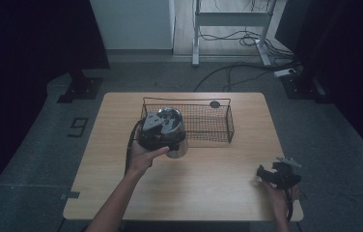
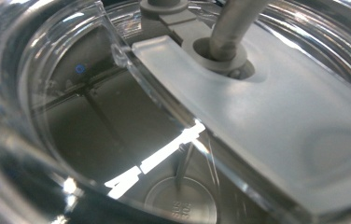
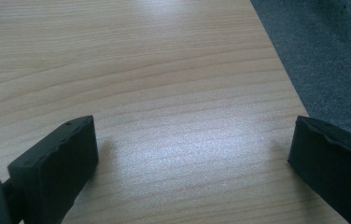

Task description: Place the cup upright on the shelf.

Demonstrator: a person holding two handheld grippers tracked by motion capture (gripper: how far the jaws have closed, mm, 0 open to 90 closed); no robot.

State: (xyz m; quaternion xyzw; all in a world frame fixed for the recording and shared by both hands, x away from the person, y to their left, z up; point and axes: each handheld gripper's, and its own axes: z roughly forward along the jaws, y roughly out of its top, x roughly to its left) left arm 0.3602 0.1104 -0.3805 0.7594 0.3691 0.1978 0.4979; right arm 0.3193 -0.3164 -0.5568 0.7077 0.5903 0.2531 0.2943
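The left tool (image 1: 162, 129) sits over a steel cup (image 1: 177, 147) with a clear lid (image 2: 276, 116), just in front of the wire basket (image 1: 230, 126) on the table (image 1: 208, 179). Whether its jaws pinch the lid I cannot tell (the camera is pressed too close). A weak hold could tip the cup against the basket rim. The right tool (image 3: 192, 154) rests spread near the table edge.

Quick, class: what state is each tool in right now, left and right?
Left tool: on top of the steel tumbler by the wire basket; open or shut cannot be told.
Right tool: open, holding nothing, over the table.
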